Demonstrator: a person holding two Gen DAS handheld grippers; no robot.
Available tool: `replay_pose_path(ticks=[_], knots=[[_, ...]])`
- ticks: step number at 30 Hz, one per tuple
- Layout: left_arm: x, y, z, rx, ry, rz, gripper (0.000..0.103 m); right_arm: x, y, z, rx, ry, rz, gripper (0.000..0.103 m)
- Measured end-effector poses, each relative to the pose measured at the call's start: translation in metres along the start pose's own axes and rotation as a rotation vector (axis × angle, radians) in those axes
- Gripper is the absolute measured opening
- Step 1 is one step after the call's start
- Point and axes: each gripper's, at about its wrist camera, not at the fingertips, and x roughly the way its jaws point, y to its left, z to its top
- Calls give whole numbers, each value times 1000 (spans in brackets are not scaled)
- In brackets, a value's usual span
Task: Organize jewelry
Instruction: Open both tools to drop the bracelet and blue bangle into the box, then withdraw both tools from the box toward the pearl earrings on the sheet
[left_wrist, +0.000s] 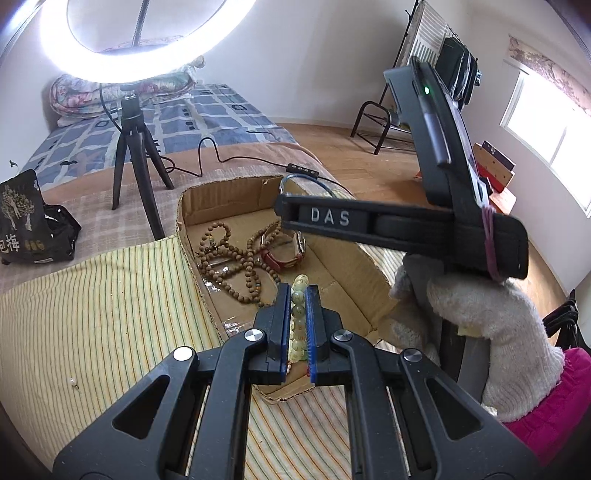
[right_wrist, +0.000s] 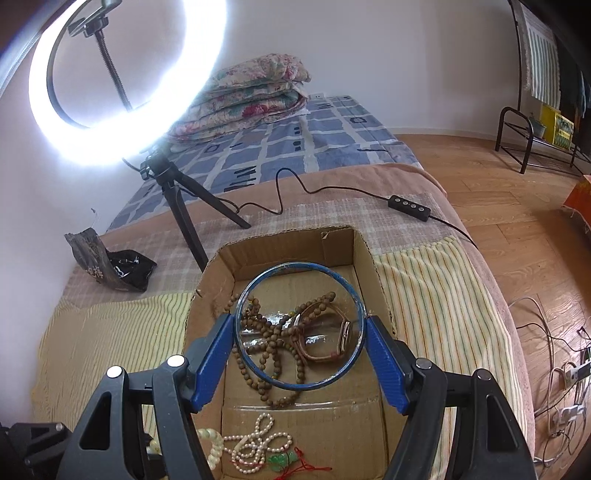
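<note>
While both grippers hover above the box (right_wrist: 365, 258), the left gripper (left_wrist: 299, 317) pinches a jade bracelet (left_wrist: 298, 314) and the right gripper (right_wrist: 300, 332) clamps a bangle (right_wrist: 299, 273); placing seems underway, so next lower and release inside the box

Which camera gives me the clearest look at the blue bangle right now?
The right wrist view: the blue bangle fills the centre, its whole ring visible, pinched between the right hand-held gripper fingers above the cardboard box. The left wrist view shows only an arc of the bangle behind the gripper body.
</note>
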Motion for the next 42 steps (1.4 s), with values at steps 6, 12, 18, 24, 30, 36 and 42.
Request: replay_pose_path(ticks=[6, 12, 18, 24, 30, 36, 42], knots=[[8, -6, -1, 15, 16, -1, 5, 6, -1, 4, 12, -5, 9, 73], [13, -11, -2, 37, 22, 2, 5, 12, 3, 5, -4, 0, 6, 73], [14, -11, -2, 42, 26, 11, 29, 13, 3, 6, 2, -4, -2, 79], [12, -10, -2, 36, 10, 26, 57, 11, 5, 6, -12, -8, -21, 96], [12, -8, -3, 31, 14, 39, 58, 7, 15, 5, -57, -20, -55, 102], [8, -7, -3, 28, 10, 42, 58, 1, 23, 4, -85, -25, -69, 103], [-1, -9, -6, 40, 5, 36, 59, -8, 26, 4, -88, -37, -81, 103]])
